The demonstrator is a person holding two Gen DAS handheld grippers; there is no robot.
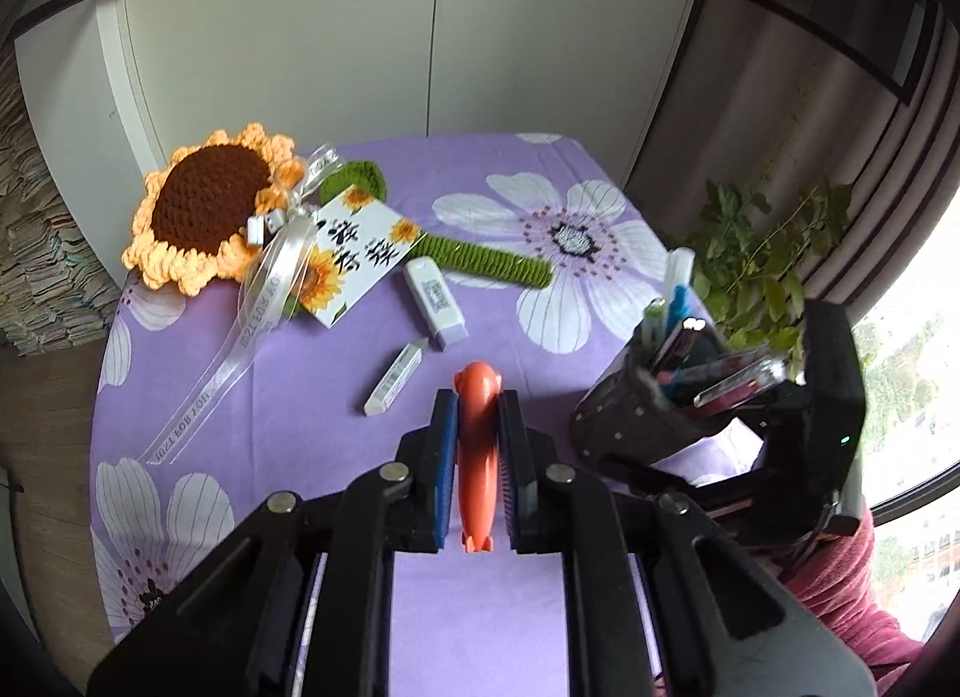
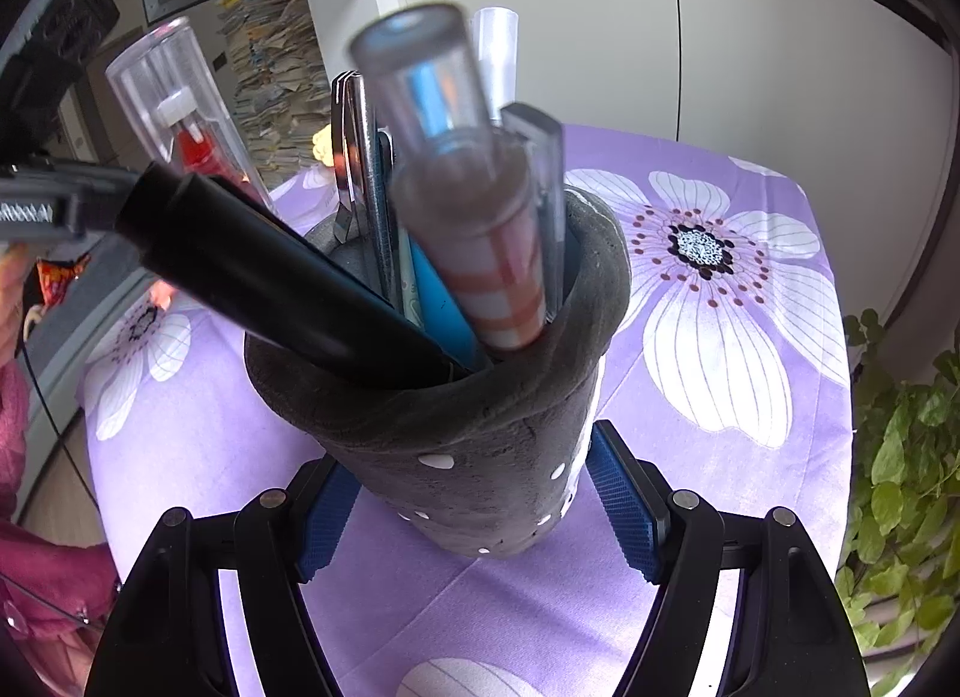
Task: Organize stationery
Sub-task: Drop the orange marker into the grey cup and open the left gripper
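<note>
An orange pen is pinched in the left gripper jaws, the holder clamped by the right gripper; next, the pen is to be dropped into the holder

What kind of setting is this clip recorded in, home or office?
Most likely a room at home, though that is a guess: a small table under a purple floral cloth, a crocheted sunflower with a gift card, white cupboard doors behind, and a leafy houseplant by the window.

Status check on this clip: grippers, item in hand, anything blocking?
Left gripper shut on orange pen, off the cloth. Right gripper clamps grey pen holder, already crowded. White eraser and correction tape left on table.
</note>
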